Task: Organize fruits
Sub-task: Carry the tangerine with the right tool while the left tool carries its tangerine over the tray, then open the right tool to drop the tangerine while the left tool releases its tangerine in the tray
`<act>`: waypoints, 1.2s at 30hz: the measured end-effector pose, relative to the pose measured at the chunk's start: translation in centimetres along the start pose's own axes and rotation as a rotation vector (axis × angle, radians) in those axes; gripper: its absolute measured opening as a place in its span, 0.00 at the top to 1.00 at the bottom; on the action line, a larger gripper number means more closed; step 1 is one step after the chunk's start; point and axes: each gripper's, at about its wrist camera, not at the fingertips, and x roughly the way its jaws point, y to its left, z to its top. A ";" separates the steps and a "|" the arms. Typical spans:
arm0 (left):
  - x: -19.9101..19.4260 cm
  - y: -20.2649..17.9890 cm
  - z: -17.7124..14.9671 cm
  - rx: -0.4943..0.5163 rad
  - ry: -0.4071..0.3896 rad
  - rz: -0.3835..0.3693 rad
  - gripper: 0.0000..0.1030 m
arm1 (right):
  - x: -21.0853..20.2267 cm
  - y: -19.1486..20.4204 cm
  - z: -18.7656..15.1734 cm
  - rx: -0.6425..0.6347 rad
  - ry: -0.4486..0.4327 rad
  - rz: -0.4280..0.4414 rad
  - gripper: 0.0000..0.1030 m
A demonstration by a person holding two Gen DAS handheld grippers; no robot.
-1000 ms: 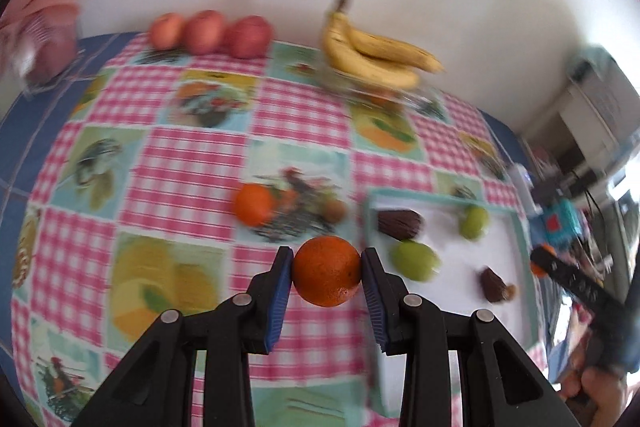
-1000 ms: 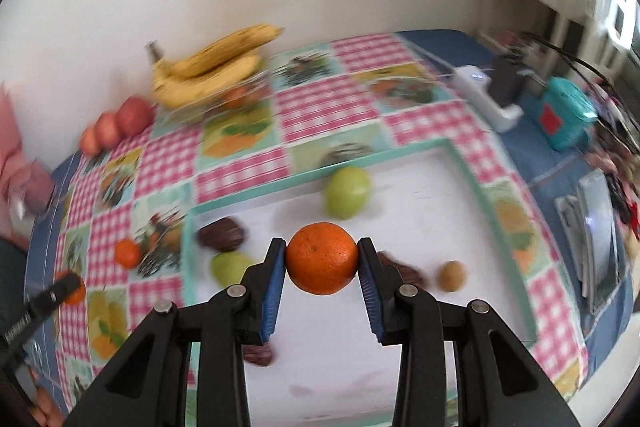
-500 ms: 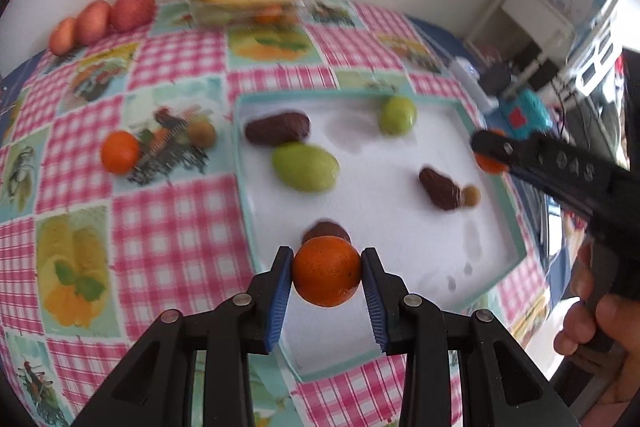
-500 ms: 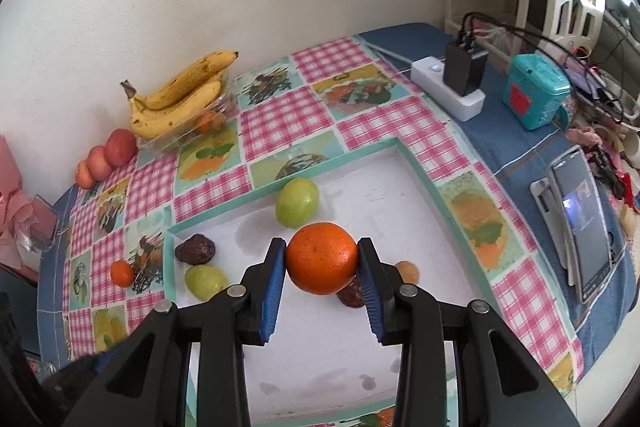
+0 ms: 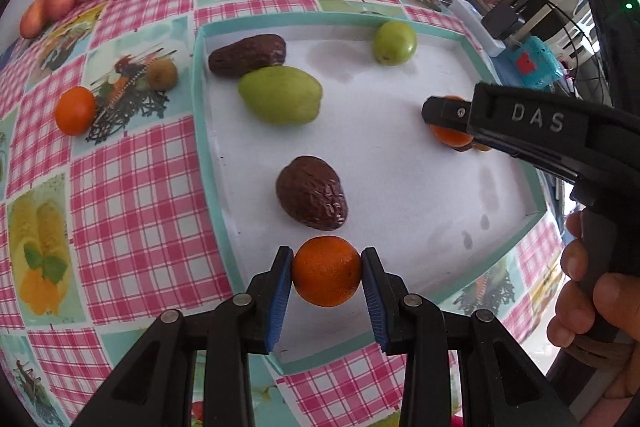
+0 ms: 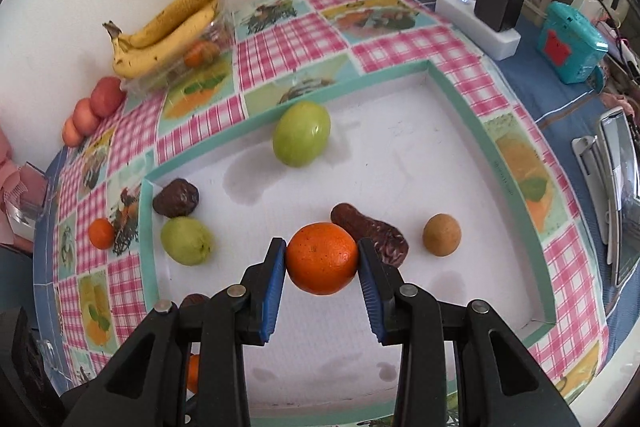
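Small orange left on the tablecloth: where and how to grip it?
Grip the small orange across its widest middle, coming from above. It is round, so any jaw angle works. It sits clear of the tray, with only the small brown fruit nearby, not touching.

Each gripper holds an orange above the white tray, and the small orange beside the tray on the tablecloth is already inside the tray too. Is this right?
Not quite. Each gripper, left and right, does hold an orange over the white tray. But the small orange lies outside it on the tablecloth, as the left wrist view shows.
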 end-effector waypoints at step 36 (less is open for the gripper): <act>-1.2 0.6 0.6 0.006 -0.043 0.028 0.37 | 0.9 1.3 0.1 -0.047 0.038 -0.041 0.19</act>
